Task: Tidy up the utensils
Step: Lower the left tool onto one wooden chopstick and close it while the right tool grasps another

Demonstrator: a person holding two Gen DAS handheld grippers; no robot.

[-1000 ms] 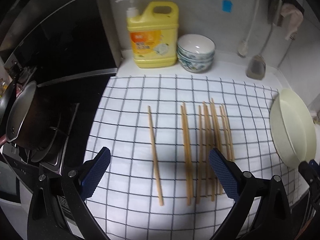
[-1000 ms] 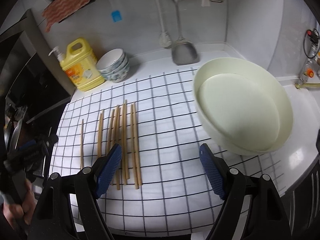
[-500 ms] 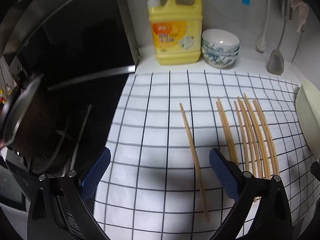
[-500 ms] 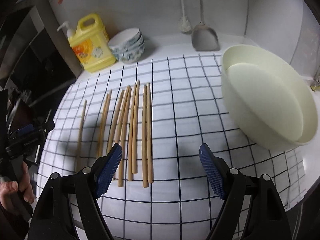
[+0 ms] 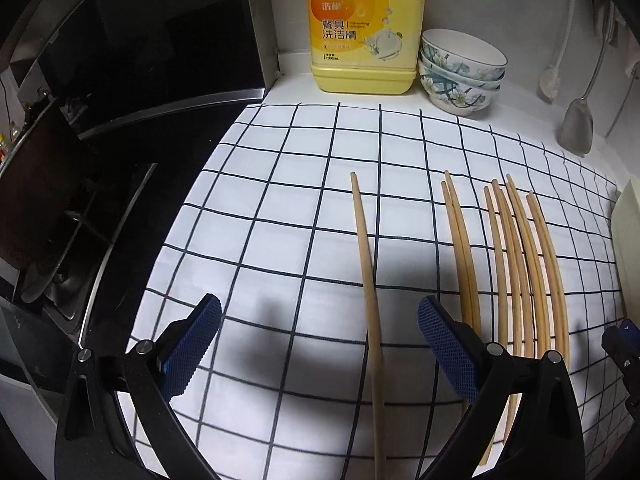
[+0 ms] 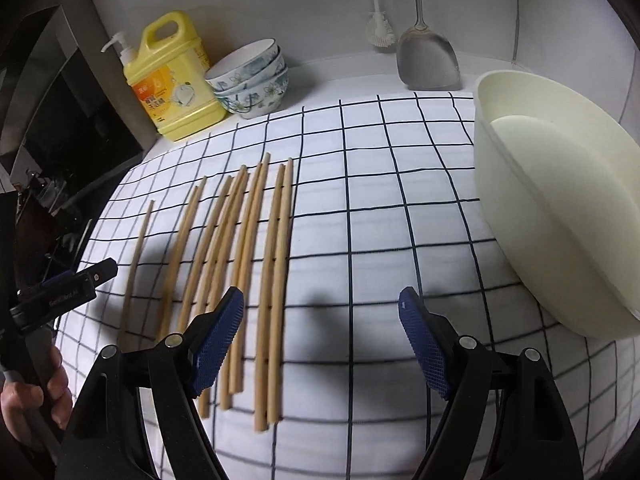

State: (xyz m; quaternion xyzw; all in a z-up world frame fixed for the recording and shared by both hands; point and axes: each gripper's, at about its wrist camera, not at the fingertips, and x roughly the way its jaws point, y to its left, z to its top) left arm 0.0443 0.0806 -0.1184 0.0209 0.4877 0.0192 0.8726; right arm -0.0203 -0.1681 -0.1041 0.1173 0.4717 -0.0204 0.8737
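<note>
left gripper (image 5: pixel 319 342) low over a white cloth with a dark grid (image 5: pixel 280 240), jaws spread wide, nothing between the blue pads (image 5: pixel 192 350). single wooden chopstick (image 5: pixel 367 280) lying lengthwise on the cloth inside the gap, nearer the right-hand pad, not touched by either pad. apart from it to the right, a pair of chopsticks (image 5: pixel 462 248) lying close together, then a tighter bundle of chopsticks (image 5: pixel 524 264) side by all roughly parallel, near ends hidden behind the gripper's black frame. at the back against the wall, a yellow jug of dish detergent (image 5: pixel 364 24) just beside a stack of blue-flowered bowls (image 5: pixel 460 72); a metal spatula (image 5: pixel 576 128) hanging at the far right. dark stove with a pot (image 5: pixel 32 200) off the cloth's left edge.

right gripper (image 6: pixel 320 340) also low over the same cloth, jaws wide apart and empty. rightmost two chopsticks (image 6: pixel 276 280) lying in the gap just inside the left-hand pad, the rest of the row passing under or beyond that pad. cream plastic basin (image 6: pixel 560 216) resting on the cloth to the right, tilted, well apart from the chopsticks. a person's hand (image 6: pixel 32 396) at the lower left gripping the handle of the other tool. white brush (image 6: pixel 378 28) hanging on the wall beside the spatula.
</note>
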